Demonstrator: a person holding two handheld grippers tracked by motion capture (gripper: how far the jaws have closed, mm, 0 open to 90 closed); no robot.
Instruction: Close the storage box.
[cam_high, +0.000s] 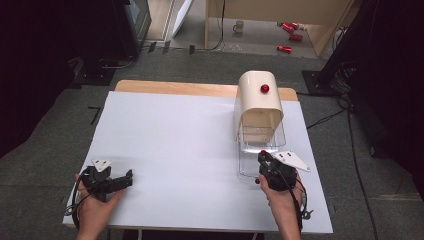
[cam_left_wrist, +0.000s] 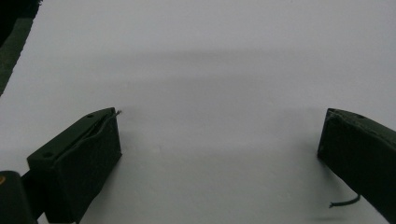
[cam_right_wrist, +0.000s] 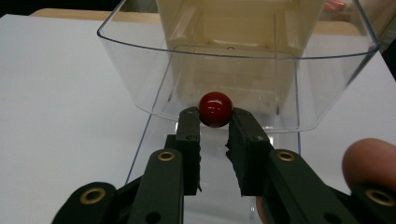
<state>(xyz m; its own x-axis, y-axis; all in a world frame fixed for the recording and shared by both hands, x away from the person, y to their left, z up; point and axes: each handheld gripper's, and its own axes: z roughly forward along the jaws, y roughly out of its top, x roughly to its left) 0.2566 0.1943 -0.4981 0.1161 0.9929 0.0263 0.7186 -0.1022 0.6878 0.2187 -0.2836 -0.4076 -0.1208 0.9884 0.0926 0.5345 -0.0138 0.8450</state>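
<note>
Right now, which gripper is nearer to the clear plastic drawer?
Right. The right gripper grips a red knob on the clear drawer front. The left gripper rests open on the white table, far left of it.

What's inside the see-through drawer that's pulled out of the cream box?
The clear drawer looks empty where it sticks out. Its back end is under the cream box, hidden. The right claw grips its red knob.
</note>
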